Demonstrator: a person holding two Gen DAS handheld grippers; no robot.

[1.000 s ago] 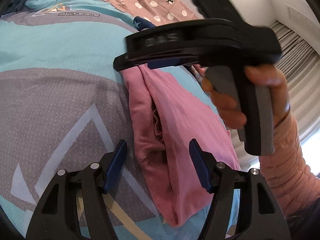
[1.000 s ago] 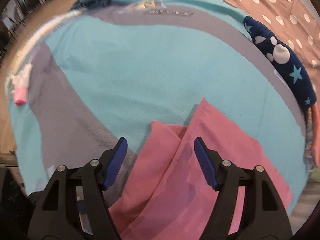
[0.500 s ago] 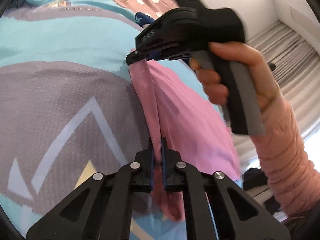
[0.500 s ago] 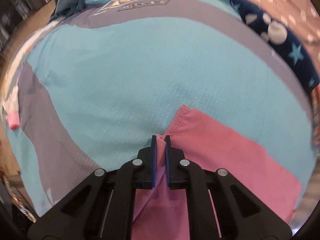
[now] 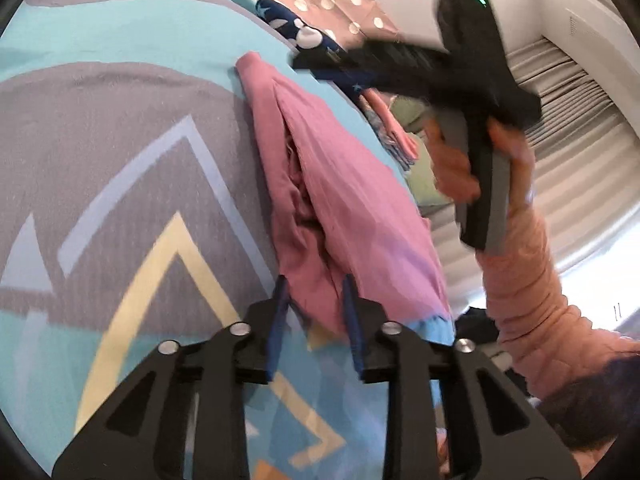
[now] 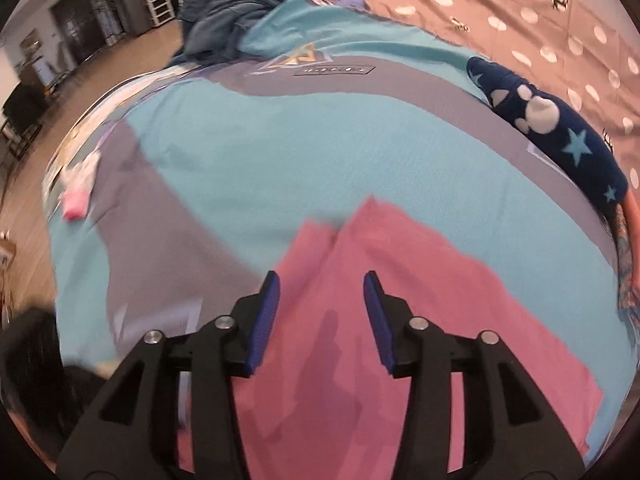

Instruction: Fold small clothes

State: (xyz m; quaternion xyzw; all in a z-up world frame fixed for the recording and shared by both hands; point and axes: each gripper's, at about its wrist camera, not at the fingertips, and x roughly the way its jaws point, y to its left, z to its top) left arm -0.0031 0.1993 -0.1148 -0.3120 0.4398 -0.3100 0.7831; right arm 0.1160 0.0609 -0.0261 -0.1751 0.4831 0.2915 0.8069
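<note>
Pink cloth (image 5: 352, 216), soft and creased into a long fold, lies on the teal-and-grey blanket (image 5: 120, 152); left gripper (image 5: 314, 324) and right gripper (image 6: 320, 320) both opening, pads off it.

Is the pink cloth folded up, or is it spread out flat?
Folded. The pink cloth lies doubled on the blanket, one layer over another with a crease along its length. Neither gripper holds it.
</note>
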